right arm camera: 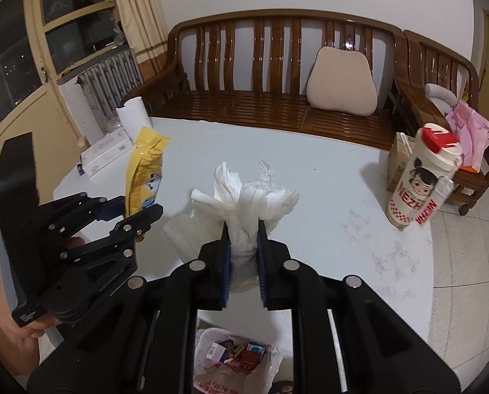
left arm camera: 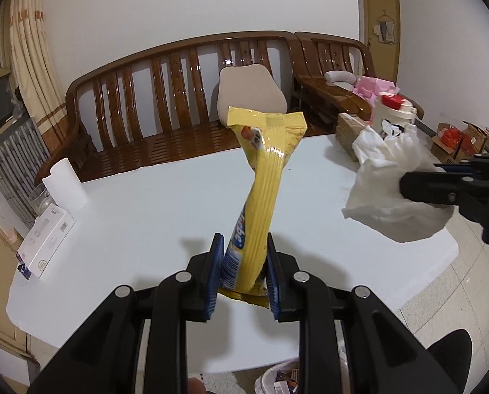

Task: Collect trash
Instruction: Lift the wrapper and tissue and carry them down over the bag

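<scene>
My left gripper (left arm camera: 243, 272) is shut on a long yellow snack wrapper (left arm camera: 264, 177) and holds it upright above the white table (left arm camera: 139, 216). The left gripper (right arm camera: 136, 210) and the wrapper (right arm camera: 144, 170) also show at the left of the right wrist view. My right gripper (right arm camera: 243, 262) is shut on a bunch of crumpled white tissue (right arm camera: 247, 197) held above the table's near edge. In the left wrist view the right gripper (left arm camera: 408, 185) and its tissue (left arm camera: 389, 177) are at the right. A trash bag (right arm camera: 234, 361) with several packets in it sits on the floor below.
A white cup with a red lid (right arm camera: 421, 177) and a cardboard carton (right arm camera: 397, 161) stand at the table's right. A white box (left arm camera: 44, 243) and a paper roll (left arm camera: 65, 182) are at its left. A wooden bench (right arm camera: 277, 75) with a cushion (right arm camera: 341, 82) stands behind.
</scene>
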Tool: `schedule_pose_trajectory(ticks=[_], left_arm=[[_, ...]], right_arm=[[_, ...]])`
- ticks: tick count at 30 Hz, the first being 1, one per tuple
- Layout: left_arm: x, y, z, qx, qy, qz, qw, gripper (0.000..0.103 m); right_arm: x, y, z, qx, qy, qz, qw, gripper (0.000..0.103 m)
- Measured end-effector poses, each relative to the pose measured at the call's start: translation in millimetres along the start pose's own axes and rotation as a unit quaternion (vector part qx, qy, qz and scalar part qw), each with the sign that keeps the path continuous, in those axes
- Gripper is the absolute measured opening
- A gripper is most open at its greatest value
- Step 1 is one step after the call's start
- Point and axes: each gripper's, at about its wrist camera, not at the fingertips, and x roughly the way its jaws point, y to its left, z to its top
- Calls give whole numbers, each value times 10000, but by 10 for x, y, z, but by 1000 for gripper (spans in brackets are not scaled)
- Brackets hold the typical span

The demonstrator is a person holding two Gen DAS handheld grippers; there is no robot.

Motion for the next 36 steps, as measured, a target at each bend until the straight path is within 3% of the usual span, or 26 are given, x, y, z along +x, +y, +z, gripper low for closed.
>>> schedule_pose_trajectory(ticks=[17,36], left_arm=[[-671,-335,-509,256,-202,-182,9993,24],[-716,-606,-1396,348,318,-437,9979,24]], right_arm=[[-686,190,-861,-197,-5,-116,9997,13],[-590,437,-1660,-133,366,-152,9991,13]])
